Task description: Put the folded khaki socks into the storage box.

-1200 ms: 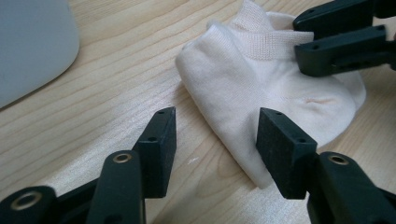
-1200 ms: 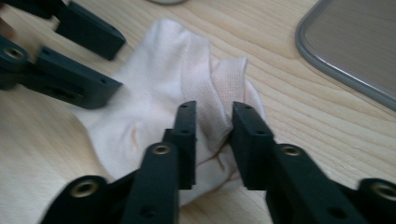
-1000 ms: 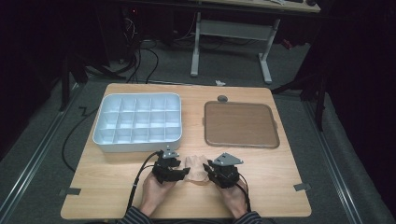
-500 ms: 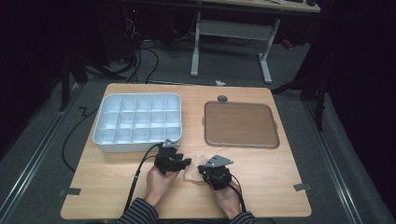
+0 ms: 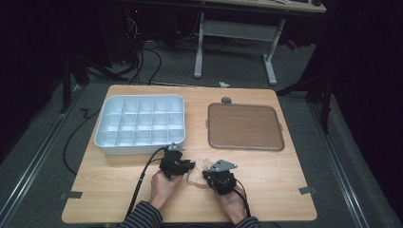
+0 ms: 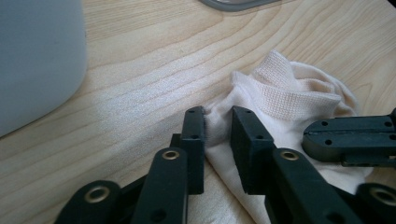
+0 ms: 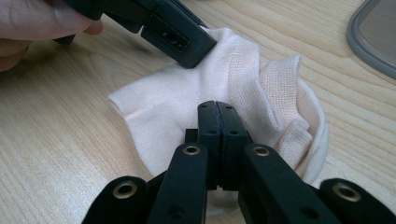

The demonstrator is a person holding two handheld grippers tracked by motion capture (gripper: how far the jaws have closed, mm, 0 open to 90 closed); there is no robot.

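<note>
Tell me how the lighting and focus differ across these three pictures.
High view: the lit wooden table sits amid near-black, murky surroundings. Left gripper view: bright and even, the pale cream knitted sock sharp, the white plastic compartment tray a soft blur. Right gripper view: the sock's weave is crisp, the near tongs softer.

No readable txt, labels, brands or nos. anywhere. Grippers, cloth, tray, board & table all plain, no markings. Nothing legible.

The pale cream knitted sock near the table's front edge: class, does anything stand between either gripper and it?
Nothing visible does. The left gripper has its jaws open around an edge of the pale cream knitted sock, and the right gripper has its jaws together on the fabric, so both are at the sock already.
</note>
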